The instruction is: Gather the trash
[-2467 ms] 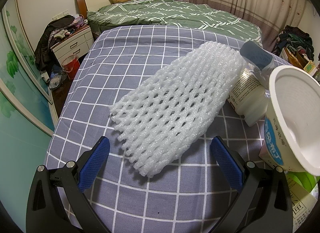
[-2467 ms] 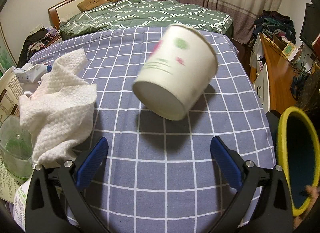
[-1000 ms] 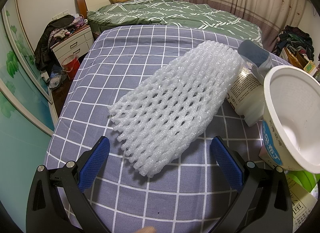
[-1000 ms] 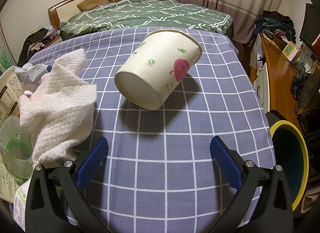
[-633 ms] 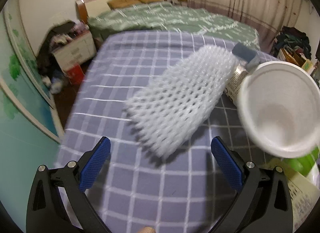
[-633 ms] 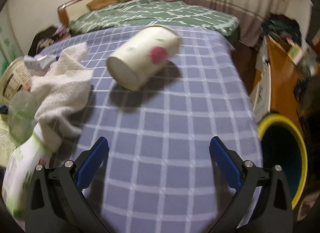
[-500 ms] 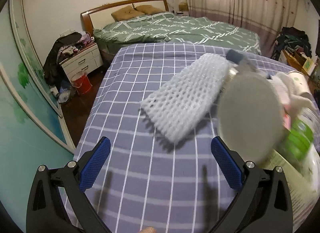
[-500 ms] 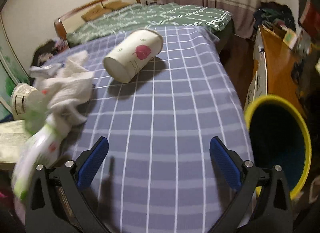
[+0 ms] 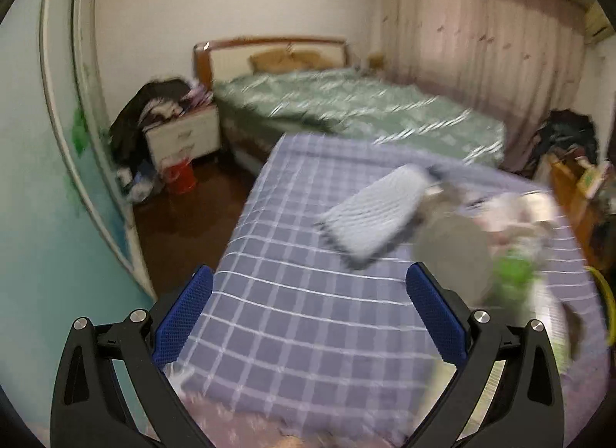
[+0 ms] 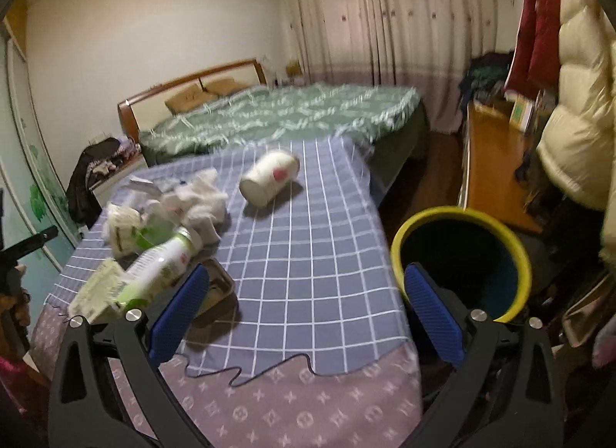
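Note:
Trash lies on a blue checked cloth [image 10: 308,255]. A paper cup [image 10: 269,177] lies on its side at the far end. A crumpled white towel [image 10: 200,203], a green-and-white bottle [image 10: 161,261] and paper packs lie at the left. A white foam net [image 9: 369,215] and a blurred round cup [image 9: 454,255] show in the left wrist view. A yellow-rimmed bin [image 10: 460,259] stands to the right of the table. My right gripper [image 10: 304,313] and my left gripper [image 9: 308,313] are open, empty and held back above the table's near end.
A green bed [image 10: 277,117] lies beyond the table. A nightstand [image 9: 181,136] and a red bucket [image 9: 179,178] stand at the left. A wooden desk [image 10: 492,163] and a hanging padded coat [image 10: 577,101] are at the right. A black cable [image 10: 246,371] lies on the near patterned cloth.
Both grippers have pulled back and up from the trash, so the whole table and the bin now show. The paper cup has come to rest on its side. Both views are motion-blurred.

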The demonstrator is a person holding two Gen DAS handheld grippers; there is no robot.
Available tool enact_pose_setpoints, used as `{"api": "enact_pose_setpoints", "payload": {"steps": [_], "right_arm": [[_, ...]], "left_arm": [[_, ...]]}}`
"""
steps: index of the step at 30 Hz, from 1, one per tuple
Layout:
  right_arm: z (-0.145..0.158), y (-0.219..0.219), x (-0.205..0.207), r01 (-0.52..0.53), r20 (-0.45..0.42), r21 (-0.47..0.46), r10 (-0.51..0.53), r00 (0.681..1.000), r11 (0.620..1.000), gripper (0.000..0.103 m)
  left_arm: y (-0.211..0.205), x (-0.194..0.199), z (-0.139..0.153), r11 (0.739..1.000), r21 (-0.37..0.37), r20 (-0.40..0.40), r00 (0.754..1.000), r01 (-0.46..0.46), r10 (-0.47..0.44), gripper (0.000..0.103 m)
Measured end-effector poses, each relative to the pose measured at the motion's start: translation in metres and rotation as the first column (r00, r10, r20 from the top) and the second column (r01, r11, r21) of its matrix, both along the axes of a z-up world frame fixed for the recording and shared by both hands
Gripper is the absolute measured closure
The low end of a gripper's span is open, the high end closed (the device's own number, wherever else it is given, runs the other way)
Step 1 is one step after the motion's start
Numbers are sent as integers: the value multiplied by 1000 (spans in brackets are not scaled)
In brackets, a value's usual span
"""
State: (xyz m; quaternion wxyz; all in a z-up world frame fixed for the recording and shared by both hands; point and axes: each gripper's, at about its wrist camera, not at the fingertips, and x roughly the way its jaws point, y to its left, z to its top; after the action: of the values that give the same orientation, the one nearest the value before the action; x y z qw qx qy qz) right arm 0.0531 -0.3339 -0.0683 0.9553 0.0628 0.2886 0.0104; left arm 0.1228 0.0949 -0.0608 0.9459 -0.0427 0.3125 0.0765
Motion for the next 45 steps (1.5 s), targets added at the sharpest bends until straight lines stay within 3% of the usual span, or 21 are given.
{"api": "enact_pose_setpoints", "payload": {"steps": [6,10,13,23,45], "right_arm": [[26,11,-47,-14,80,-65,19,997,998,6],[35,8,-63,-8,117,-61,15,993,998,6],[40,3,-74,1,139,-52,6,990,999,6],[38,-1,-85,1,137,-38,5,991,999,6],[30,-2,-75,0,114,-12,1,993,1000,6]], "left_arm": [[-40,-85,40,998,-3,80,995,68,-67,4],[-53,-112,51,994,-51,90,991,101,-96,4],[-58,-127,56,995,-35,89,992,94,-90,4],[-70,-133,58,994,0,90,990,110,-110,4],[-76,-119,45,986,-32,61,985,163,-160,4]]}}
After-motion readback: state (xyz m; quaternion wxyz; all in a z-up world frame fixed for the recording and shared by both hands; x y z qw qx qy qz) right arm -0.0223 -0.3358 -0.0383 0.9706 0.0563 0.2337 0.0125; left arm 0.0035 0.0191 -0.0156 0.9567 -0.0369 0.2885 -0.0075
